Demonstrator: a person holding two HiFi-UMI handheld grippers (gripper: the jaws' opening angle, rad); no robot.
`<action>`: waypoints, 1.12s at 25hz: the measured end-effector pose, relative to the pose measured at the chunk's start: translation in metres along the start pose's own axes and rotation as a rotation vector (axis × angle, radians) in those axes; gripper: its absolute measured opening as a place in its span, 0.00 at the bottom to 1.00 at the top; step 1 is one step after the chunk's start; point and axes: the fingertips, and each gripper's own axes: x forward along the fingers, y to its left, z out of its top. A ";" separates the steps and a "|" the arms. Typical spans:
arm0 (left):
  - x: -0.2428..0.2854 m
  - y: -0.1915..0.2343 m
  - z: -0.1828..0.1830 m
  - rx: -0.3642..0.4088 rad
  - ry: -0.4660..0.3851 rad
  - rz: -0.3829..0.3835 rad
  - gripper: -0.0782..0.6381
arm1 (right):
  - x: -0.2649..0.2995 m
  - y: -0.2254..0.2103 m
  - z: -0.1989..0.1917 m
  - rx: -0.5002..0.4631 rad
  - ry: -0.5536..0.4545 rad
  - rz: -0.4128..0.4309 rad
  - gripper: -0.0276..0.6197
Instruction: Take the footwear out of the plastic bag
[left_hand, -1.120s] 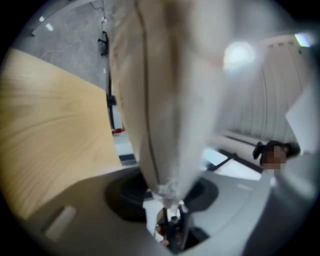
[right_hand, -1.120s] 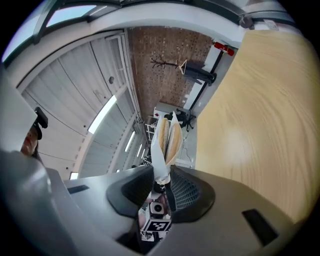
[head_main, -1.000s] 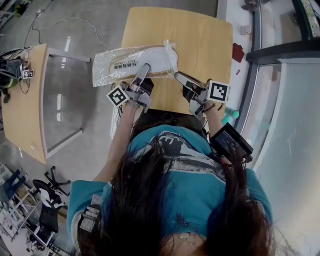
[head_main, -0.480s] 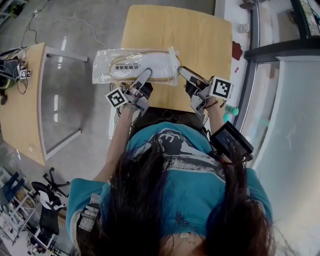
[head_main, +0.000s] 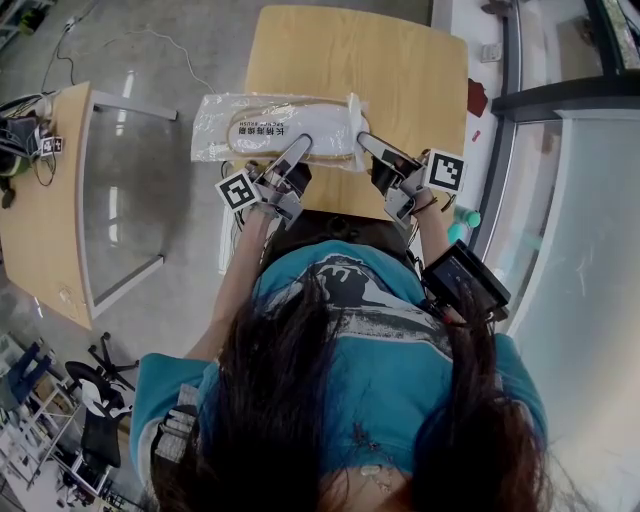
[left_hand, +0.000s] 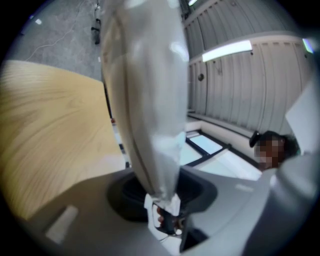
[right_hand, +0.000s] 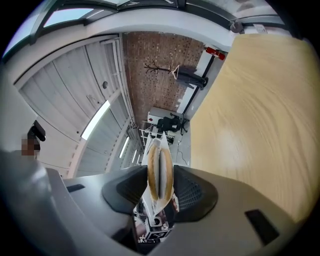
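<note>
At far left a second tabletop (head_main: 40, 220) carries a tangle of cables (head_main: 20, 130), with grey floor (head_main: 150, 220) between it and the main tabletop (head_main: 350, 55).

The clear bag (head_main: 210, 130) lies crosswise at the near part of the main tabletop. Its left end juts past the tabletop's left edge, over the floor. Whether it rests on the wood or is held just above it cannot be told. The slippers (head_main: 290, 128), pale with tan soles, are still inside it, sole against sole, filling its middle and right part.

The left tool (head_main: 298, 152) meets the bag's near edge about midway along. In its own view the left tool (left_hand: 162, 192) pinches the plastic, and the bag (left_hand: 145, 90) rises straight up out of the jaws.

The right tool (head_main: 362, 142) takes the bag's right end, beside its folded flap. In its own view the right tool (right_hand: 160, 187) has the slippers (right_hand: 160, 172), wrapped in plastic, edge-on between its pads. The jaws have just been closing and now press on them from both sides.

Both arms reach out from the person in the teal shirt (head_main: 380, 340) below.
</note>
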 end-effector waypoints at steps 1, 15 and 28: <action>0.000 0.001 -0.001 0.005 0.003 0.007 0.29 | -0.001 -0.002 -0.001 0.006 0.004 -0.013 0.28; 0.011 0.024 -0.003 0.032 0.001 0.059 0.33 | -0.014 -0.017 0.002 -0.002 0.014 -0.097 0.20; 0.008 0.044 0.035 0.087 -0.151 0.190 0.32 | -0.025 -0.026 0.001 0.067 0.019 -0.202 0.18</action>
